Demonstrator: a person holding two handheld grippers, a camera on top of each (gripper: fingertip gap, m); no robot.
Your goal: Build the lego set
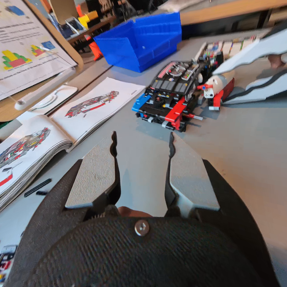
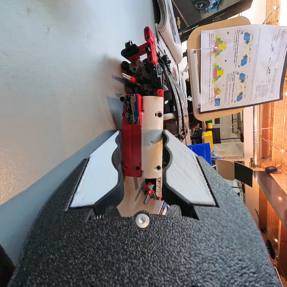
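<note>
The Lego car model point(image 1: 169, 96), black with blue and red parts, lies on the grey table point(image 1: 217, 155). My left gripper point(image 1: 142, 138) is open and empty, a little above the table in front of the model. My right gripper point(image 2: 142, 133) is shut on a red and white panel section point(image 2: 142, 139) and holds it against the model's side point(image 2: 144, 69). In the left wrist view this panel point(image 1: 217, 87) shows at the model's right side, between the right gripper's fingers point(image 1: 256, 51).
An open instruction booklet point(image 1: 69, 124) lies to the left, with a loose black beam point(image 1: 37, 187) beside it. A blue bin point(image 1: 139, 42) stands behind the model. A tray of parts point(image 1: 225, 46) is at the back right. An instruction sheet on a board point(image 1: 23, 46) stands at the far left.
</note>
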